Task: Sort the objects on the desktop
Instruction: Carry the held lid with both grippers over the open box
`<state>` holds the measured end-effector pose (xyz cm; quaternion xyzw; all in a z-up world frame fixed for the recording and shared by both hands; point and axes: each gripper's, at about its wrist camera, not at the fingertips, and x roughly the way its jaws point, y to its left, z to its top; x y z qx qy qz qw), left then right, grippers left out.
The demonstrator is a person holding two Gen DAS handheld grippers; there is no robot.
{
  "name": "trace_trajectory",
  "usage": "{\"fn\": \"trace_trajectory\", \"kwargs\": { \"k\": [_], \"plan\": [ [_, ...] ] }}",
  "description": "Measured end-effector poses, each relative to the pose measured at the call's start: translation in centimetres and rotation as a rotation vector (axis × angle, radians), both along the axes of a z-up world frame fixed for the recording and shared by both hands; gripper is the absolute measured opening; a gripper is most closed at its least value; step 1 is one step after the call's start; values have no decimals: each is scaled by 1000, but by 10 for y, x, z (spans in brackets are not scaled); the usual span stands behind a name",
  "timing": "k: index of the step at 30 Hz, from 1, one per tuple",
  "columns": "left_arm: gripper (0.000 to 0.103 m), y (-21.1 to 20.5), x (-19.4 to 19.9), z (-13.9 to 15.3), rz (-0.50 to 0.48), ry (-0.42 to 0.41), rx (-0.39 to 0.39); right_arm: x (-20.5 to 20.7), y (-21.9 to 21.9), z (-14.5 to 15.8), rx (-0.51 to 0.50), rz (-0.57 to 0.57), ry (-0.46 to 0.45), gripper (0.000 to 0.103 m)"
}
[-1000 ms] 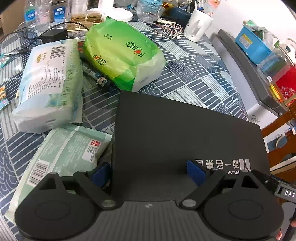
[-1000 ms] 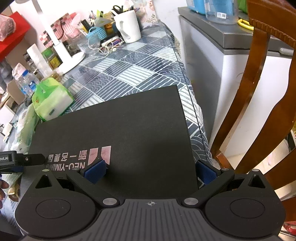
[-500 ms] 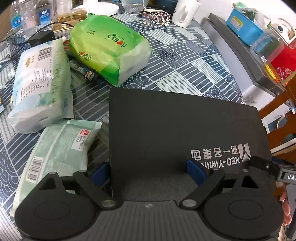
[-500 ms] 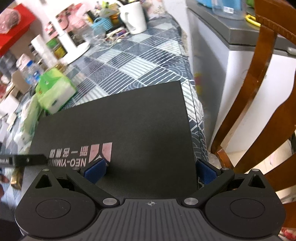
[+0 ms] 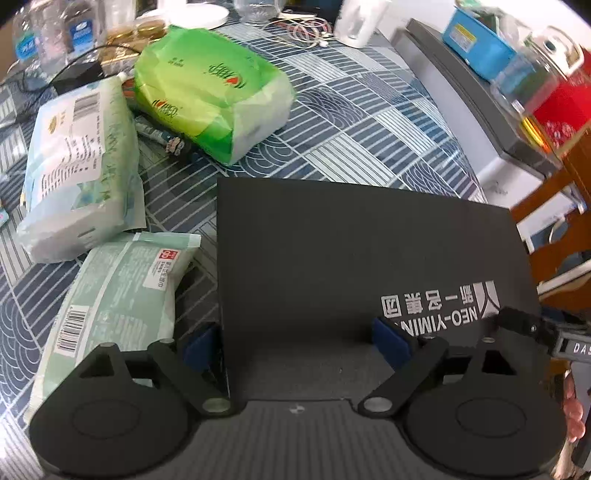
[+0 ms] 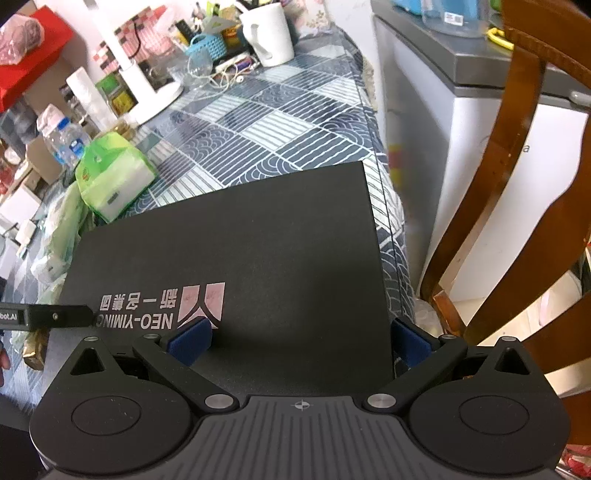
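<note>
Black box sat at the worktop edge, the left gripper and right gripper jaws spread wide, straddling its 2 near corners ungripped, so closing or sliding seemingly came next.

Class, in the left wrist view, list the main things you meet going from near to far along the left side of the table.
Wet wipes pack with the red label → pale tissue pack with the barcode → bright green tissue pack → water bottles.
</note>
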<state>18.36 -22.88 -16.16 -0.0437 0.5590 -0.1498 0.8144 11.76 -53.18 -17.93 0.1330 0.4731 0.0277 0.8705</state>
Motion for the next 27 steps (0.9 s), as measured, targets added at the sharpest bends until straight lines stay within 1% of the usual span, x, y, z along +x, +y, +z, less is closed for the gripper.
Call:
{"fn": "trace_trajectory", "kwargs": {
  "k": [8, 15, 20, 27],
  "plan": [
    [103, -10, -15, 12, -39, 5, 3, -22, -6, 7, 5, -56, -12, 102],
    [103, -29, -36, 30, -92, -25, 18, -58, -17, 21, 25, -109, -33, 102],
    [103, -36, -65, 42, -122, -17, 19, -94, -22, 34, 29, -143, -34, 102],
    [103, -40, -121, 52, -173, 12, 32, -161, -25, 44, 33, -168, -21, 102]
  ]
}}
